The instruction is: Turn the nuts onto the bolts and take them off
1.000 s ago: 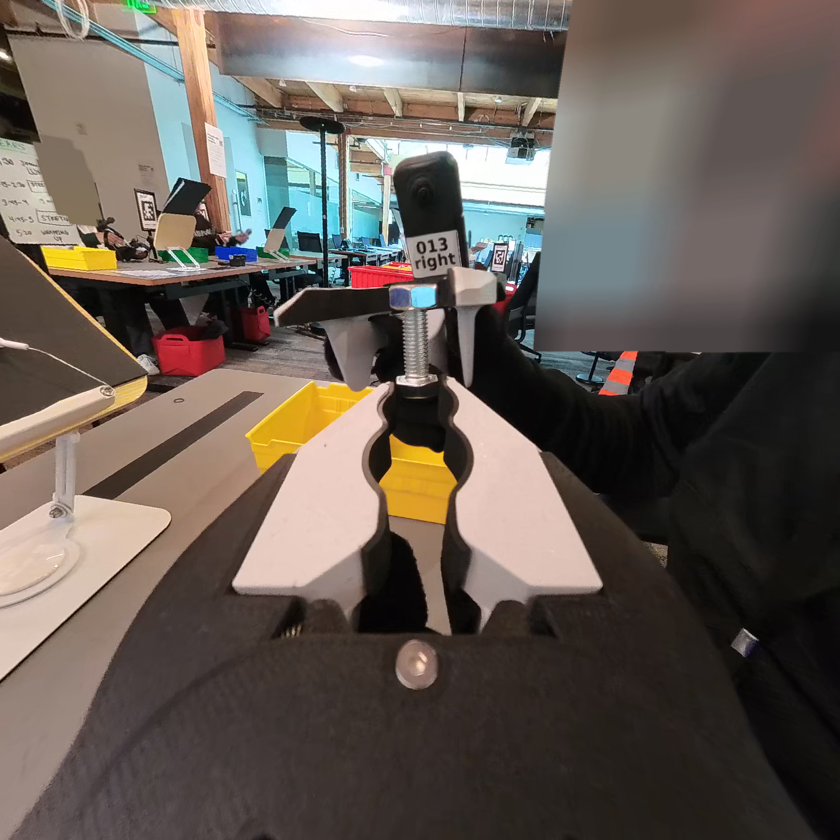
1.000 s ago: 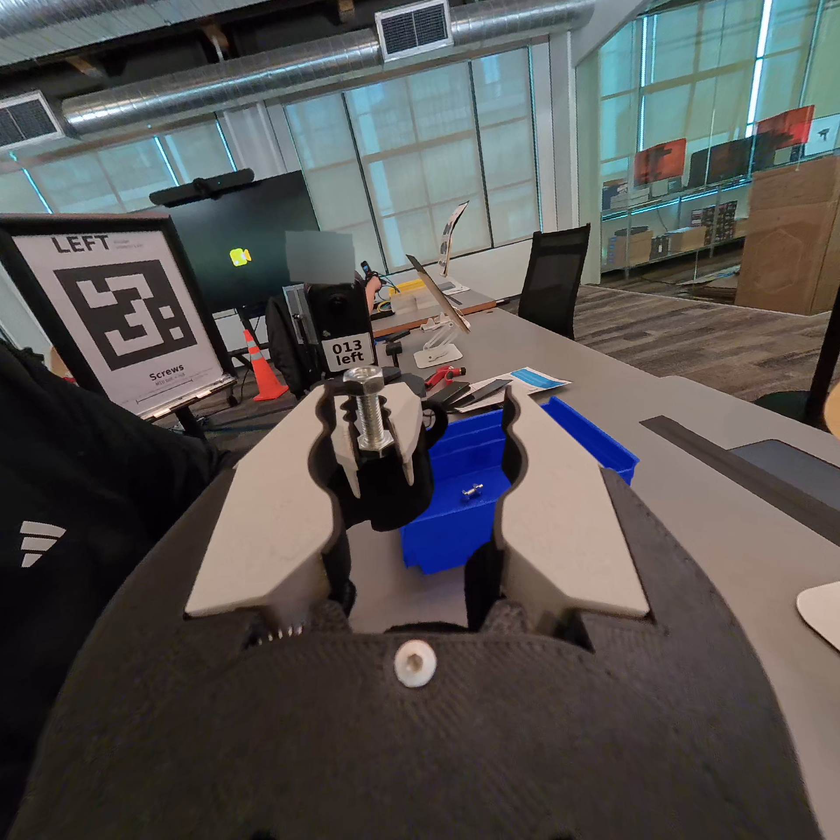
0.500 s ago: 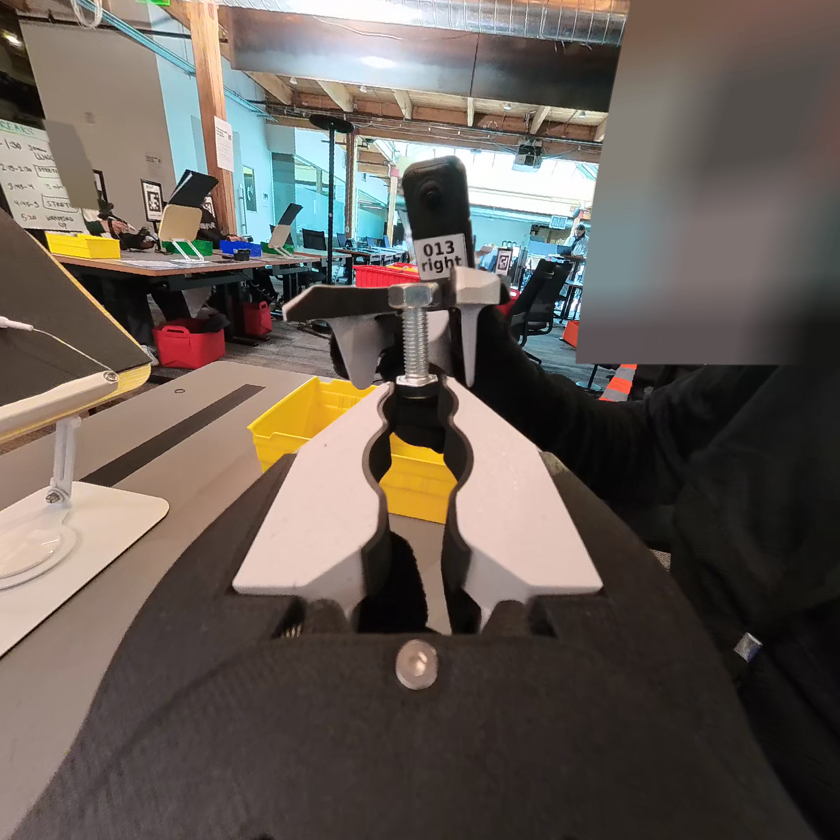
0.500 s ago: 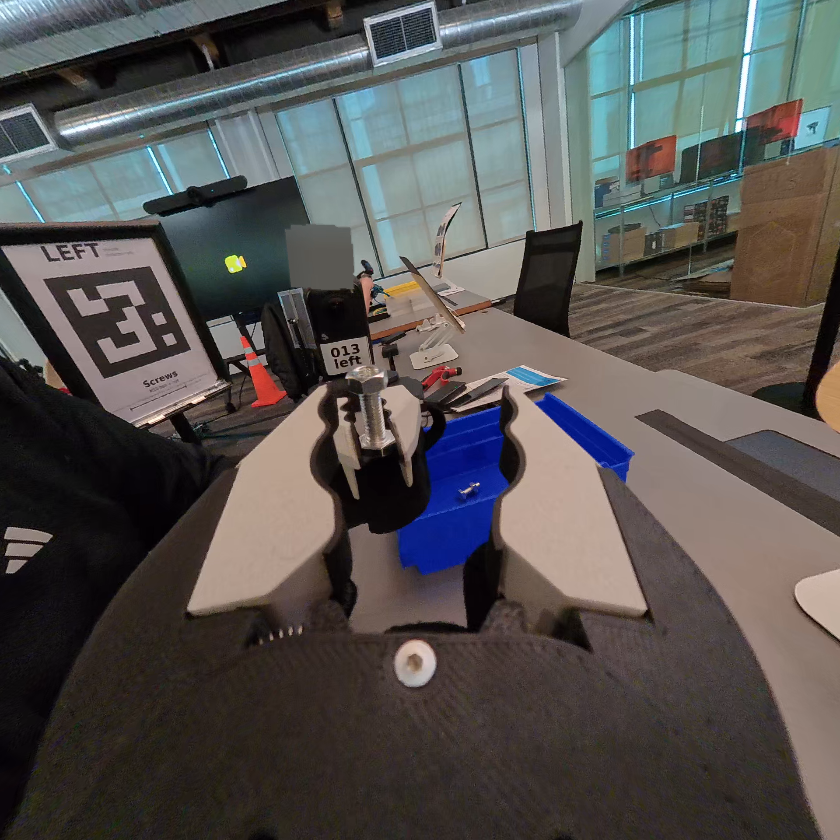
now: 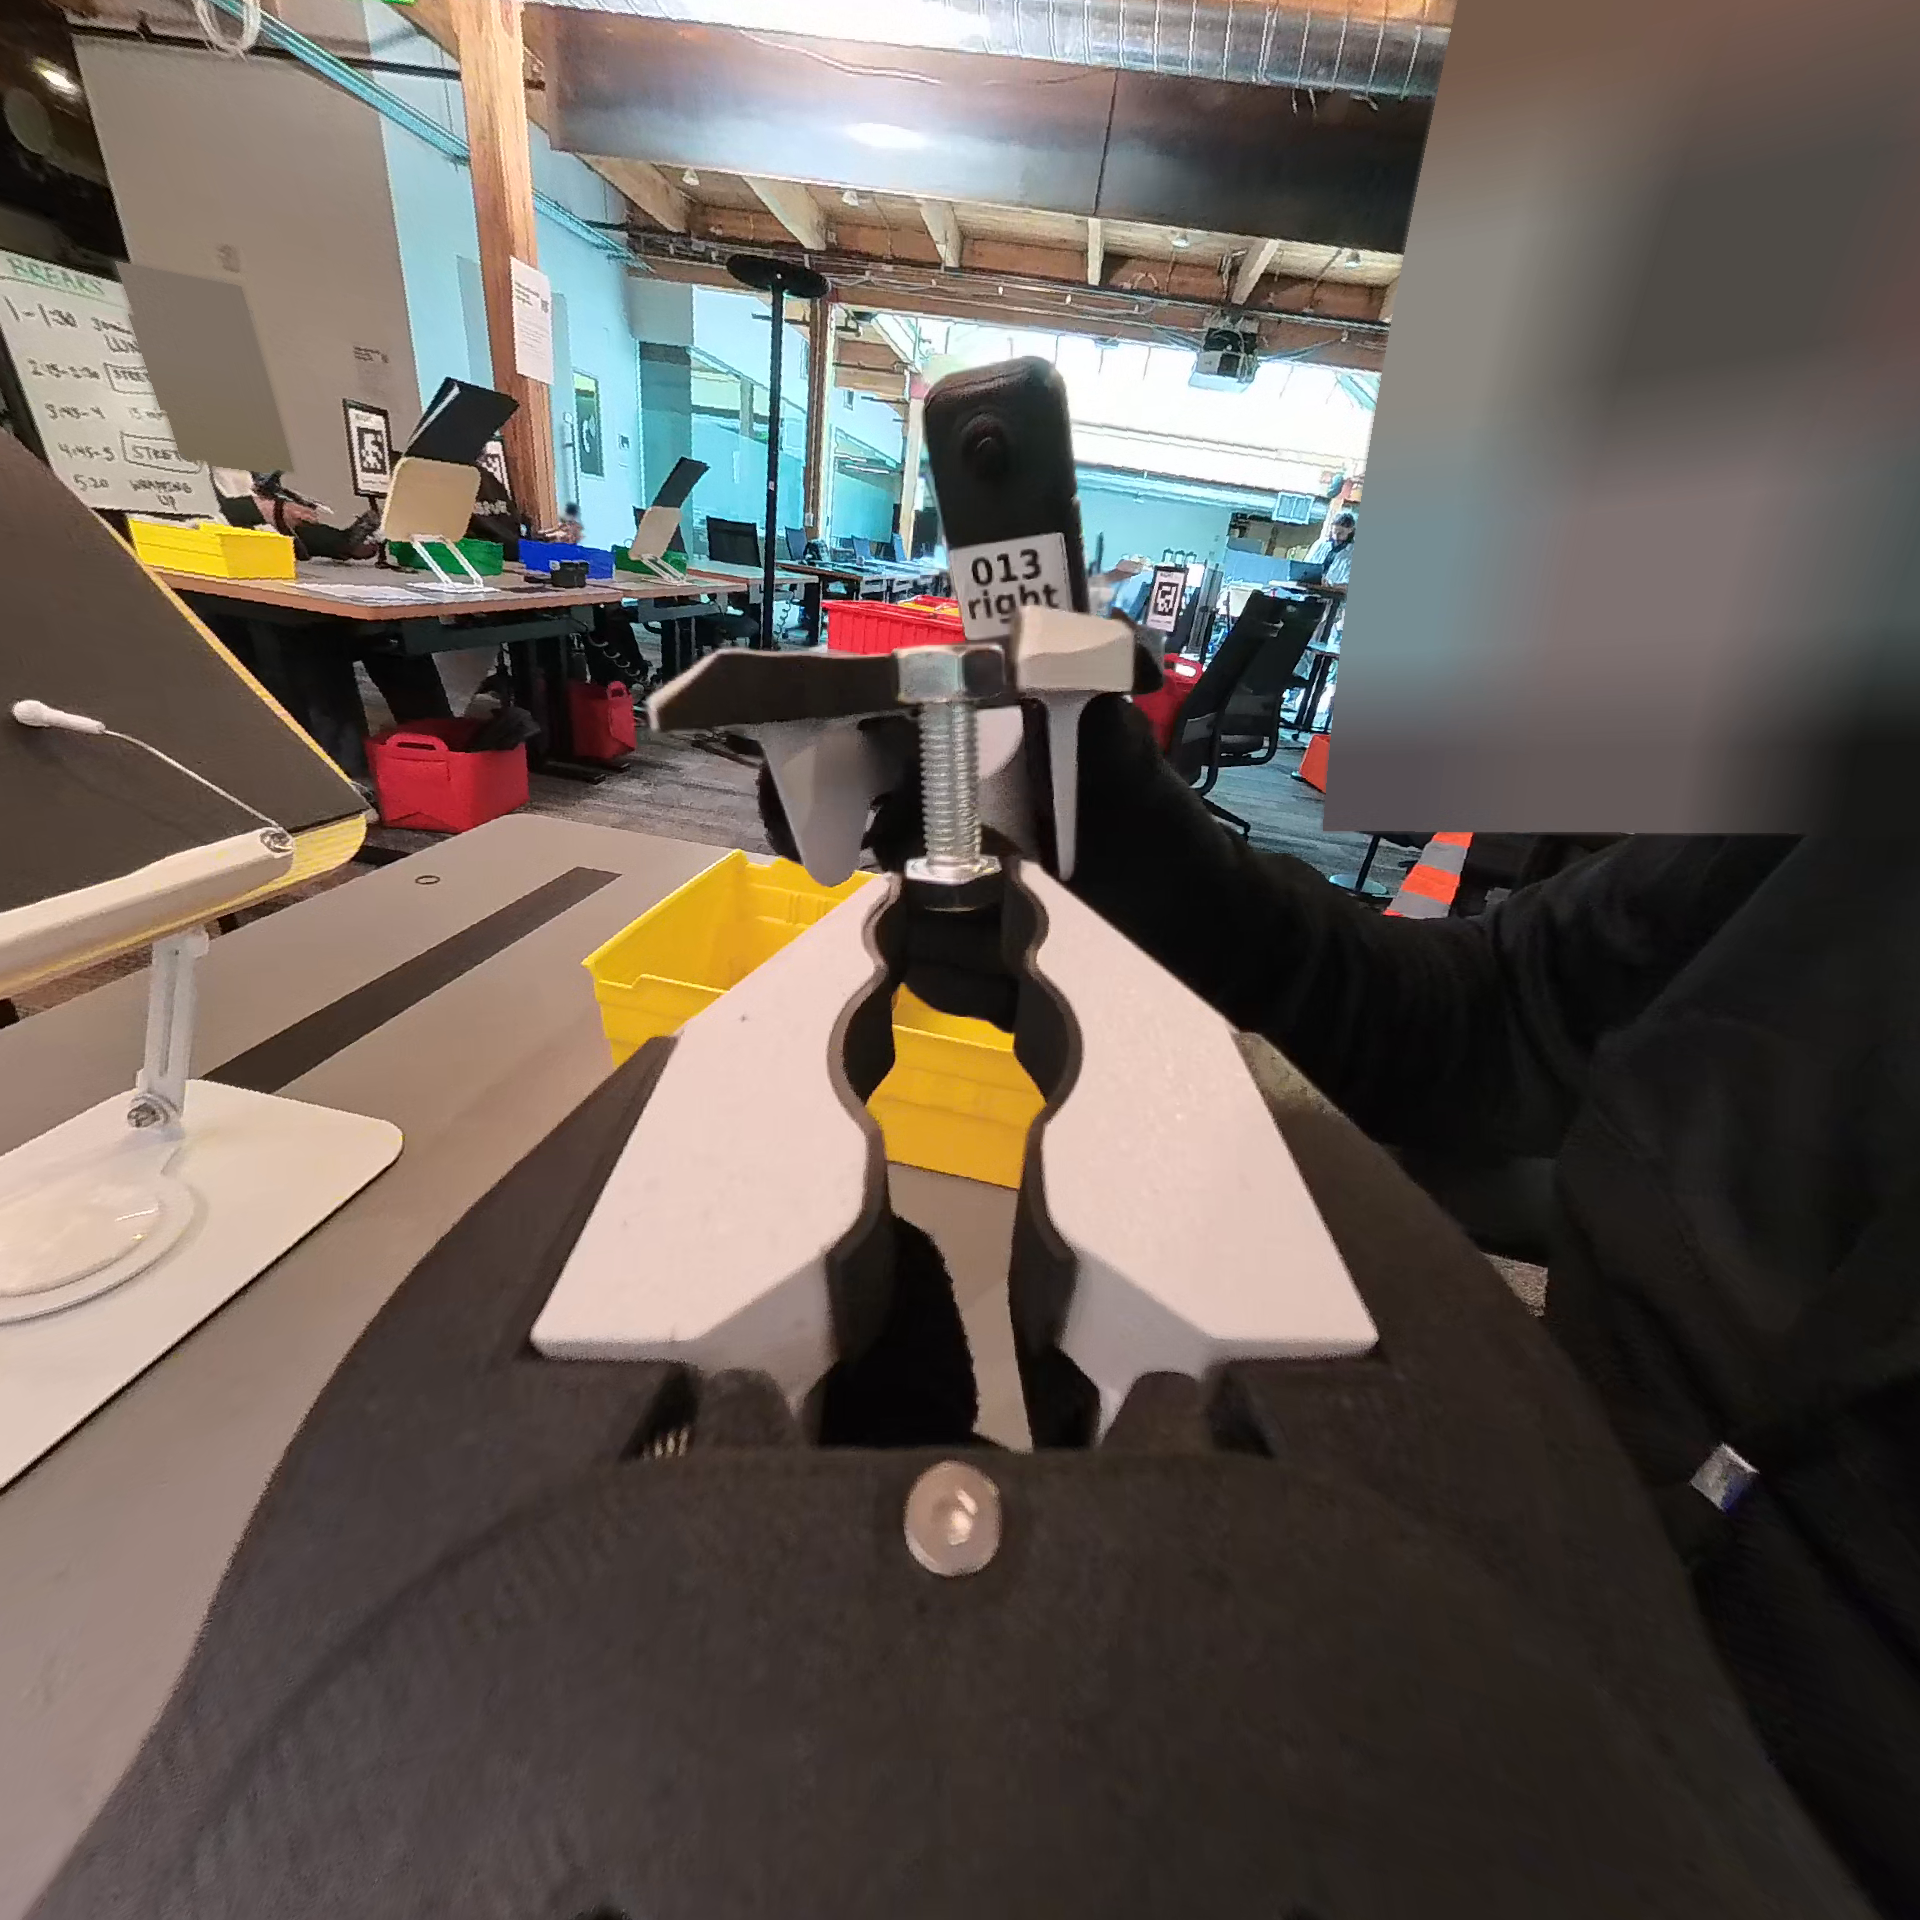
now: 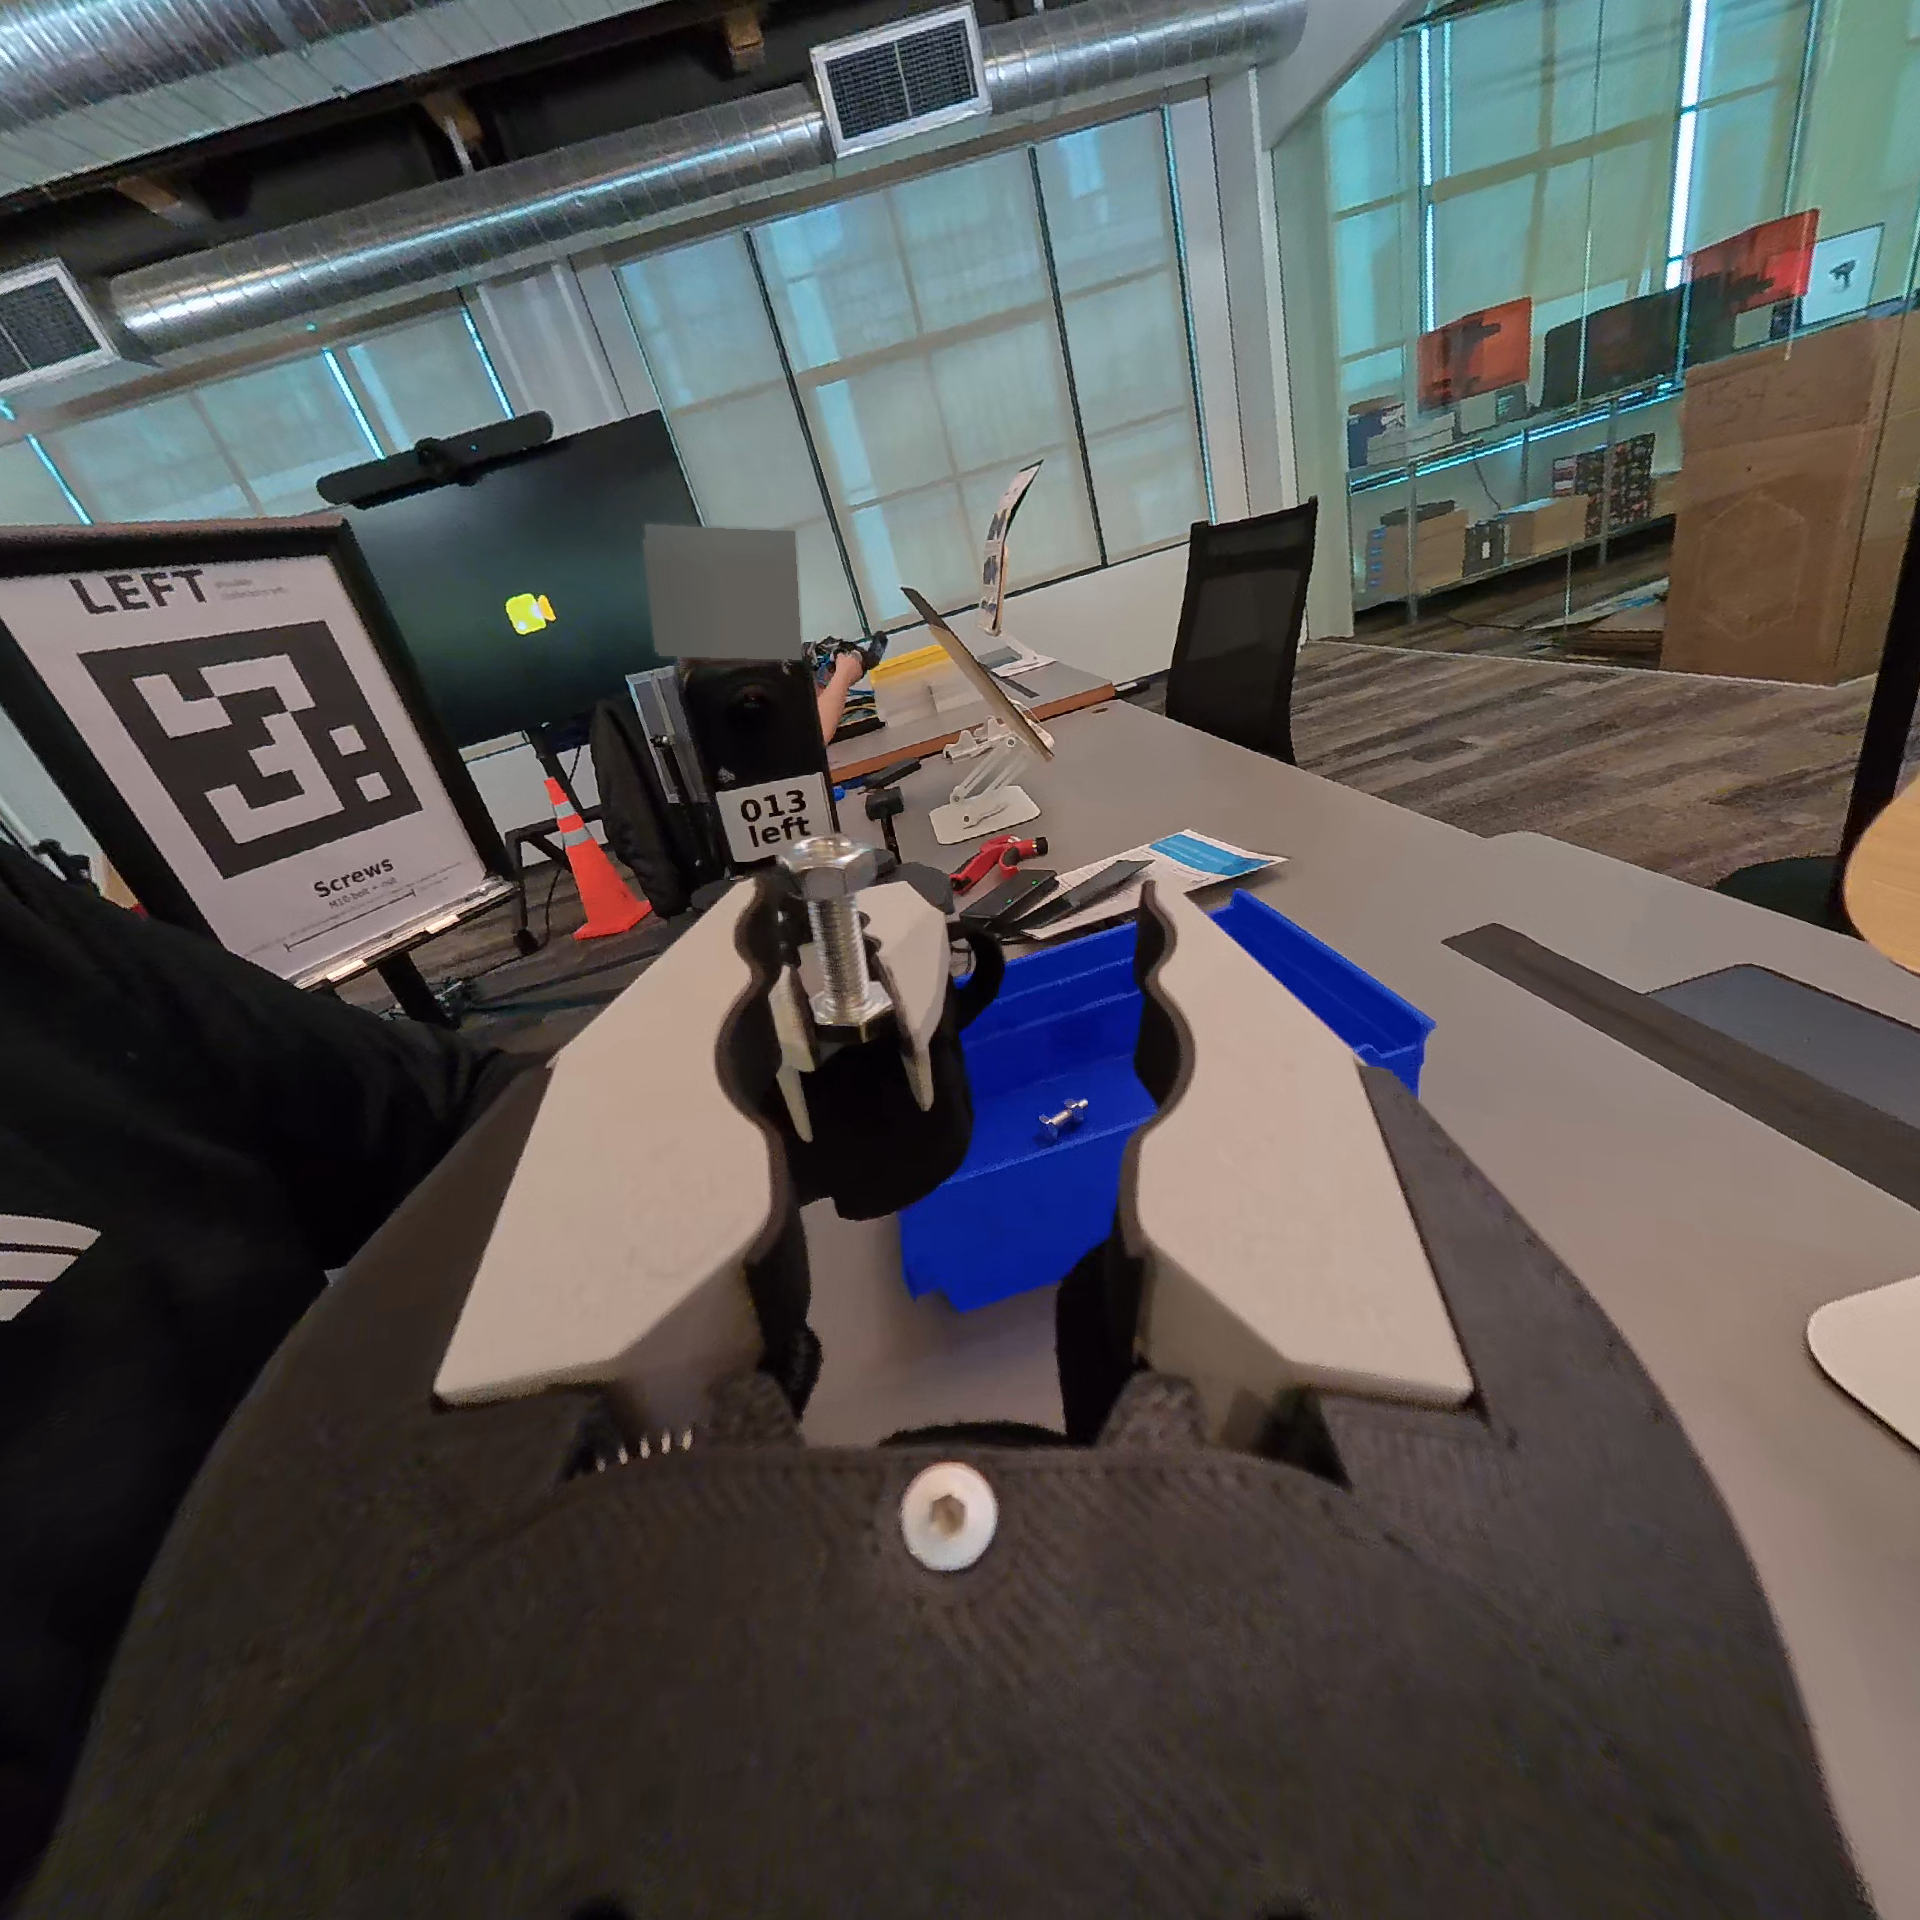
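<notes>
Right wrist view alone shows blue bin (image 6: 1309,997), spare bolt (image 6: 1062,1117)

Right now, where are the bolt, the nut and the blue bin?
bolt (image 5: 951,771), left wrist view, on its threaded shaft.
nut (image 5: 952,871), left wrist view, on its front face.
blue bin (image 6: 1023,1216), right wrist view, on its front wall.

white tag (image 5: 1006,585) on camera (image 5: 997,457) | marker placard (image 6: 249,748) | handwritten whiteboard (image 5: 73,384)
</notes>
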